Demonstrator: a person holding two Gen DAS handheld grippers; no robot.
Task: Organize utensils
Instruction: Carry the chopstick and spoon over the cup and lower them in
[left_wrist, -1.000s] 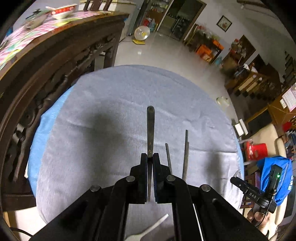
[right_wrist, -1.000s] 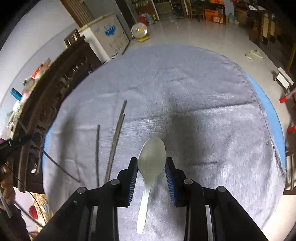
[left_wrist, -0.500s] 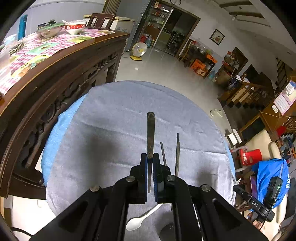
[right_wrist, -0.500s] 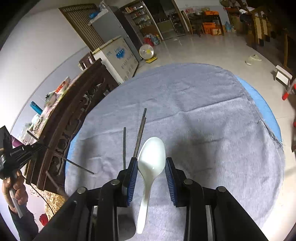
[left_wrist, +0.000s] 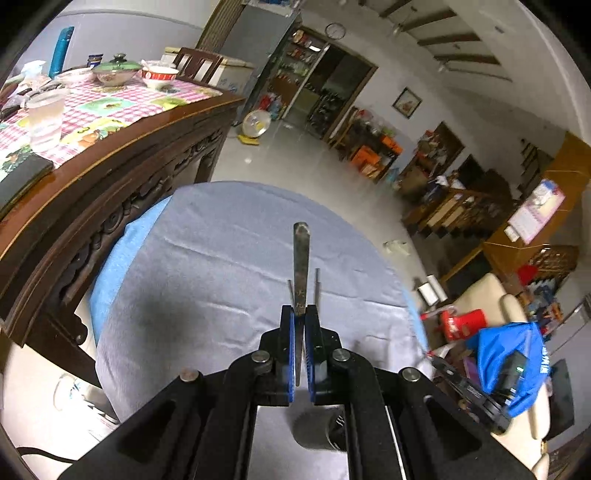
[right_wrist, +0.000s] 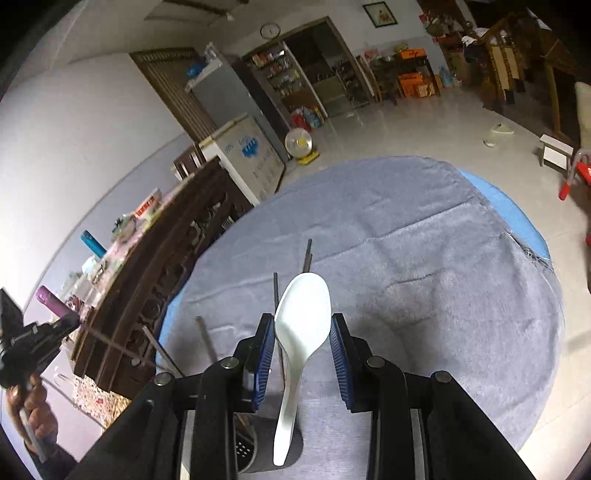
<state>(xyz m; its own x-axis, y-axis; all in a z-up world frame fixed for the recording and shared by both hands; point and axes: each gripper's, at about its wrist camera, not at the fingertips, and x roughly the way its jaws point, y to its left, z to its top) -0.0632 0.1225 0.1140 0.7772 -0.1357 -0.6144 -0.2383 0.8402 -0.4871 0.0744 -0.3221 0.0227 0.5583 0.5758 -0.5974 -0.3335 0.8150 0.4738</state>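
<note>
My left gripper (left_wrist: 300, 310) is shut on a flat dark metal utensil (left_wrist: 301, 258) whose end sticks out forward above the grey cloth (left_wrist: 207, 266). My right gripper (right_wrist: 302, 321) is shut on the bowl of a white spoon (right_wrist: 303, 306). The spoon's handle hangs down over a dark perforated holder (right_wrist: 255, 450). That holder (left_wrist: 314, 428) also shows low between the left fingers. Two thin metal chopsticks (right_wrist: 307, 254) lie on the cloth ahead of both grippers. A hand (right_wrist: 22, 406) carries the left gripper at the left edge of the right wrist view.
The grey cloth covers a round table with a blue cover (right_wrist: 517, 218). A dark carved wooden table (left_wrist: 110, 166) stands close on the left, bearing bowls and a plastic cup (left_wrist: 44, 122). A red stool (left_wrist: 461, 325) and a blue bag (left_wrist: 509, 354) are at the right.
Both grippers have risen and drawn back from the cloth with their utensils still held. The dark holder has come into view beneath them, and more of the room shows.
</note>
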